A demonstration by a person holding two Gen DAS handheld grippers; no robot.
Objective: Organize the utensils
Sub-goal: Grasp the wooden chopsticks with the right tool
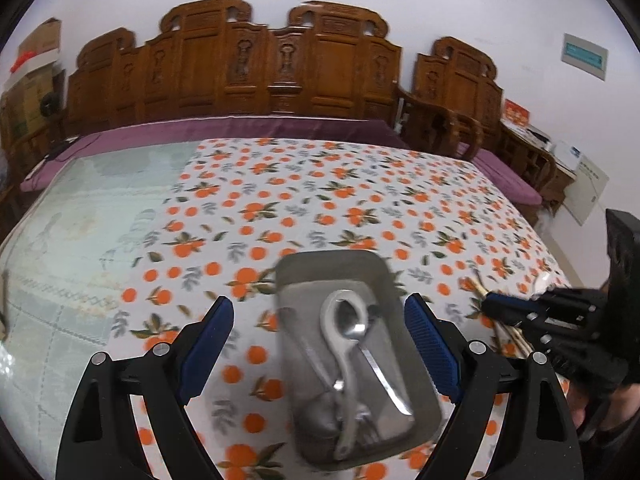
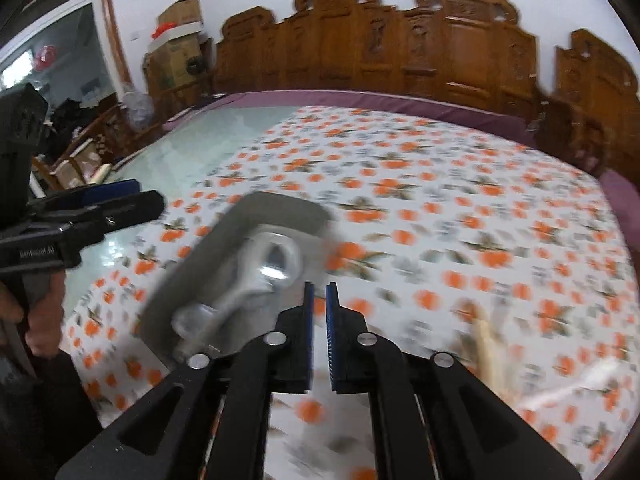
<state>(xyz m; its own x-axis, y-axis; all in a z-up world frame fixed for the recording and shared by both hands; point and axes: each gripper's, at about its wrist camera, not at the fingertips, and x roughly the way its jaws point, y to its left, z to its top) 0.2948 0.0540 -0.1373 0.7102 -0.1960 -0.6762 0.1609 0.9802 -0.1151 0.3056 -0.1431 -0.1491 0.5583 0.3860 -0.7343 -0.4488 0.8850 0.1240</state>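
Carved wooden seating (image 1: 280,64) backs a bench (image 1: 320,200) covered with an orange-print cloth. On it rests a grey metal tray (image 1: 336,264) containing a spoon (image 1: 356,324) and other blurred utensils. Left gripper (image 1: 319,344): jaws wide, straddling the tray. Right gripper (image 2: 319,336): jaws narrow, gripping nothing, beside the tray. Wooden chopsticks (image 1: 508,332) lie right of the tray.

Cloth (image 1: 320,200) white with orange fruit, grey-green leaves. Tray (image 1: 328,266) grey metal, spoon (image 1: 354,324) silver. Gripper pads (image 1: 430,344) blue, arms black. Bench (image 1: 240,64) brown wood, cushion (image 1: 240,128) purple.
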